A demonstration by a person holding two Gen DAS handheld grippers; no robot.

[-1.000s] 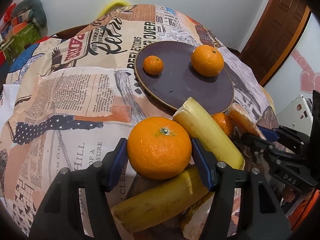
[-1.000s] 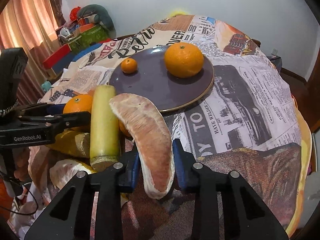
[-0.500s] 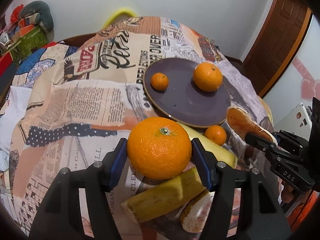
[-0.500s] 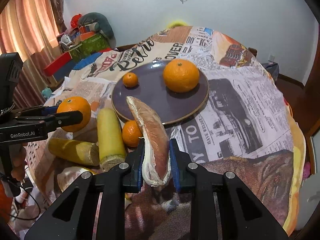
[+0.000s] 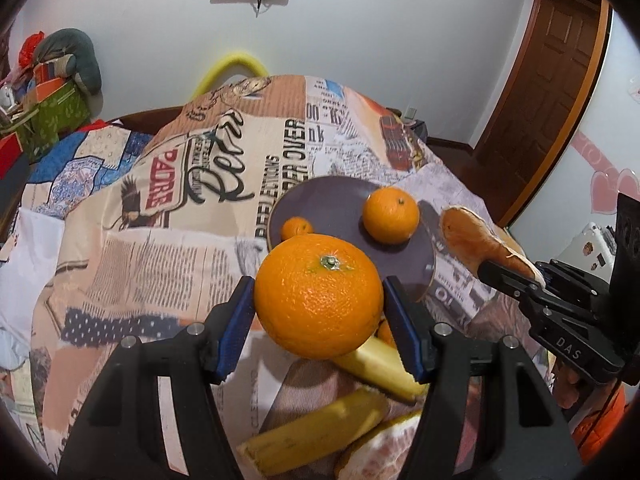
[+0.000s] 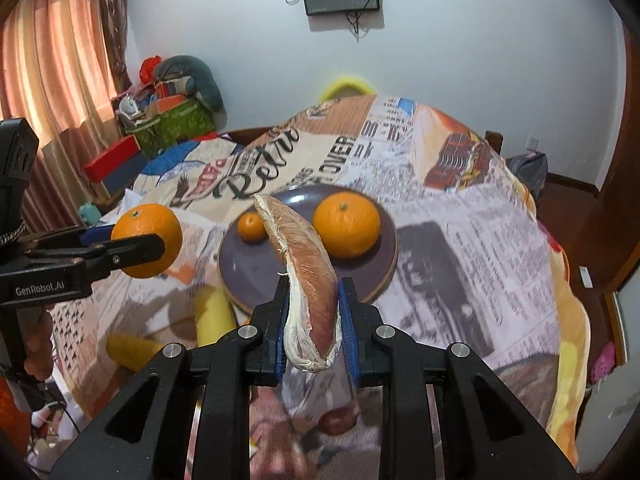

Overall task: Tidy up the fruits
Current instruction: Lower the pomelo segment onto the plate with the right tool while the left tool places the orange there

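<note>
My left gripper (image 5: 318,304) is shut on a large orange (image 5: 318,296) and holds it above the table, near the front of the dark purple plate (image 5: 332,200). My right gripper (image 6: 313,308) is shut on a pink pomelo segment (image 6: 308,272), held above the plate's near edge (image 6: 304,300). On the plate lie a medium orange (image 6: 346,226) and a small tangerine (image 6: 251,229). In the left wrist view the segment (image 5: 476,240) shows to the right of the plate.
Two yellow sugarcane pieces (image 5: 312,432) (image 5: 380,364) and another pomelo segment (image 5: 380,452) lie on the newspaper-print tablecloth (image 5: 160,240) below my left gripper. Boxes and clutter (image 6: 168,120) stand far left. A wooden door (image 5: 540,100) is at right.
Both grippers have risen well above the table with their fruit. The sugarcane and the small orange now lie far below, and the plate looks farther away.
</note>
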